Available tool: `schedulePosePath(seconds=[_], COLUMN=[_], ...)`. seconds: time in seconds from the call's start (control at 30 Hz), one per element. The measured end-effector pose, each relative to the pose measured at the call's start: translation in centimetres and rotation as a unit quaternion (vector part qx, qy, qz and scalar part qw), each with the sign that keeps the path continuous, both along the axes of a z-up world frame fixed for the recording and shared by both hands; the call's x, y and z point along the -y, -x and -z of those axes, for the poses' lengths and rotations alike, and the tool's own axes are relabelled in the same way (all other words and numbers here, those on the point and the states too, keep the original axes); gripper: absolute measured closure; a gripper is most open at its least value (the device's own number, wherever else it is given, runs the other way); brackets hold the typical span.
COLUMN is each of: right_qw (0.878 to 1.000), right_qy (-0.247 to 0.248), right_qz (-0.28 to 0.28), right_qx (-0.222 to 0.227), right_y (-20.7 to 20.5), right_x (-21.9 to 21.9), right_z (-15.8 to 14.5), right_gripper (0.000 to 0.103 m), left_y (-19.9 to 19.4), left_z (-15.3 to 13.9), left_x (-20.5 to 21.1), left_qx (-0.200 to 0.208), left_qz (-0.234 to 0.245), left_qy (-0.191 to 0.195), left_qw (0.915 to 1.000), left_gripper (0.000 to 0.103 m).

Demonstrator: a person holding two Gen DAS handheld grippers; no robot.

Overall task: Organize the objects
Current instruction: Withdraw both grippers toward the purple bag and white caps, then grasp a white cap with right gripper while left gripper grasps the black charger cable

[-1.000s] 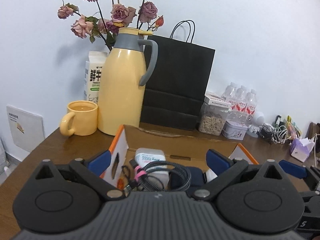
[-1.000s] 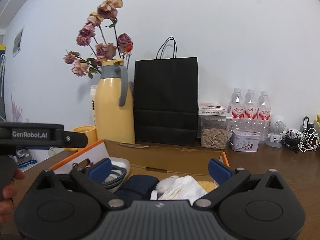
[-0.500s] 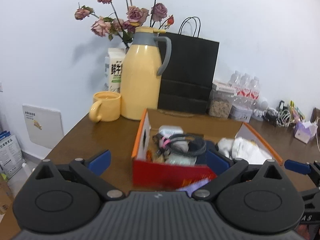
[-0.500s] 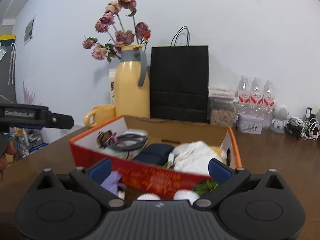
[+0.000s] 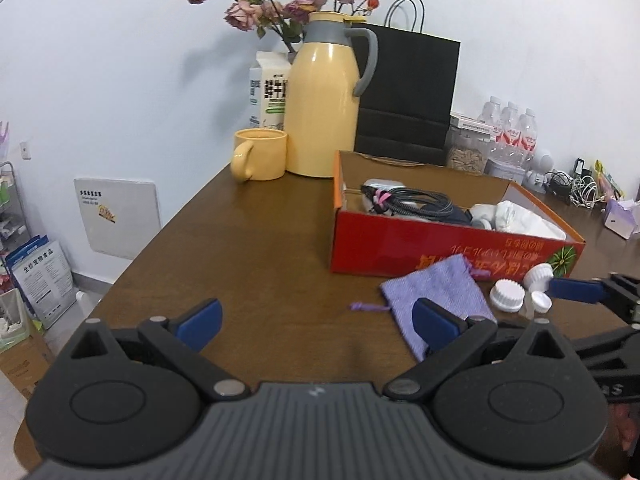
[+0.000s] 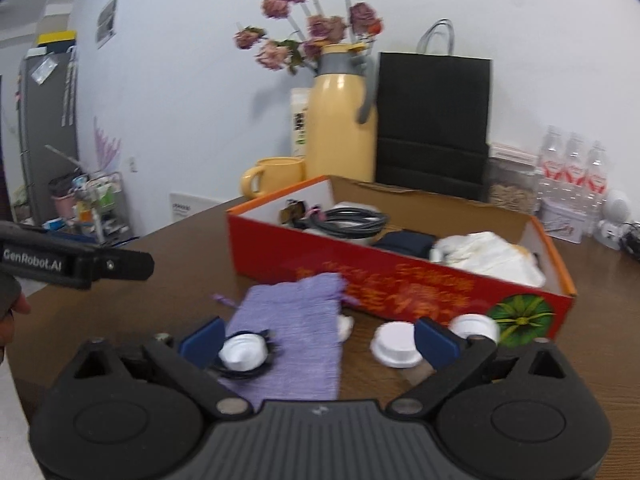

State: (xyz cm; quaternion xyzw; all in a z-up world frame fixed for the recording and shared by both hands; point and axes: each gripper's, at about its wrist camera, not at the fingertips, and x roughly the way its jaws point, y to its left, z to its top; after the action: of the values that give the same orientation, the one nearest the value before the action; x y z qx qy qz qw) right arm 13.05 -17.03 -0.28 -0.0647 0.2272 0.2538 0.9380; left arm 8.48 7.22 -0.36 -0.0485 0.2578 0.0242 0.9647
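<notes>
A purple pouch (image 6: 296, 336) is seen lying flat on the table (image 5: 256, 248), just before the red box (image 6: 400, 276), with white caps (image 6: 396, 344) beside it. The left gripper (image 5: 316, 320) is held wide apart with nothing between; the right gripper (image 6: 316, 340) is closing over the pouch, nothing yet pressed.

The left gripper (image 5: 318, 322) points a bit down at the brown table (image 5: 256, 248). Its two blue fingers are wide apart, with only bare table between them. The right gripper (image 6: 318, 338) also tips down over the table, on the right side of the left one. Its jaws are closing, and the blue fingers (image 6: 434, 342) press on nothing. At the left edge of the right wrist view, a hand (image 6: 10, 304) holds the left gripper.
</notes>
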Motion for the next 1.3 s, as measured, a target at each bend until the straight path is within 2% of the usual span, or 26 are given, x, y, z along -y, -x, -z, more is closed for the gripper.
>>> schedulePosePath(seconds=[0.13, 0.2, 0.43, 0.5, 0.67, 1.03, 1.3], right_qw=[1.000, 0.999, 0.998, 0.998, 0.997, 0.998, 1.000], right_qy=[0.016, 0.021, 0.030, 0.031, 0.036, 0.011, -0.008], right_qz=[-0.019, -0.025, -0.050, -0.053, -0.058, -0.060, -0.017], right_qx=[-0.006, -0.011, -0.025, -0.026, -0.035, -0.023, -0.009], right_y=[0.2, 0.2, 0.2, 0.1, -0.2, 0.0, -0.4], right_x=[-1.6, -2.1, -3.4, -3.6, -3.7, -3.0, -0.1], right_z=[0.6, 1.0, 1.6, 1.7, 2.1, 1.6, 1.1], right_gripper=[0.029, 0.045, 0.056, 0.064, 0.077, 0.078, 0.077], left_y=[1.5, 1.9, 2.2, 2.1, 2.0, 1.4, 0.2], left_z=[0.2, 0.2, 0.6, 0.7, 1.0, 1.5, 1.8], left_x=[-0.5, -0.5, -0.8, -0.7, -0.7, -0.3, 1.7], left_qx=[0.003, 0.004, -0.002, -0.003, -0.006, -0.016, -0.025], left_qz=[0.003, 0.007, 0.015, 0.018, 0.020, 0.023, 0.045], left_qy=[0.003, 0.002, 0.012, 0.014, 0.018, 0.018, 0.013], left_qw=[1.0000, 1.0000, 0.9998, 0.9997, 0.9996, 0.9994, 0.9986], left_gripper=[0.000, 0.000, 0.000, 0.000, 0.000, 0.000, 0.000])
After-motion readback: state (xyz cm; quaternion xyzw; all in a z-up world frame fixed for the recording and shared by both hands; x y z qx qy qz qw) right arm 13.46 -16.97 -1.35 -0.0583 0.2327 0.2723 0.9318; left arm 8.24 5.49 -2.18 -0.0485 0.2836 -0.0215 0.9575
